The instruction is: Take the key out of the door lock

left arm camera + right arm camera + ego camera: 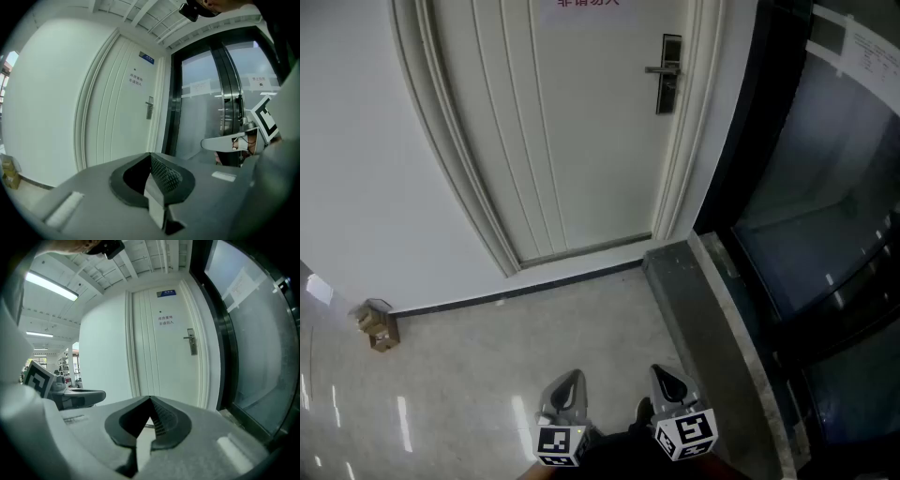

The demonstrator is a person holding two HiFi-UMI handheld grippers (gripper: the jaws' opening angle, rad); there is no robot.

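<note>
Left claw (570, 380) and right claw (666, 375) hang clenched and empty, low over the floor (487, 356), well apart from the door lock (668, 75), likely carried pending approach; key there too small to see.

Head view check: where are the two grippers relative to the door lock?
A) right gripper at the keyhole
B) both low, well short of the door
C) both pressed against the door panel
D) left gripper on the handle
B: the left gripper and right gripper sit at the bottom of the head view, while the door lock is far up on the door, with open floor between them.
</note>
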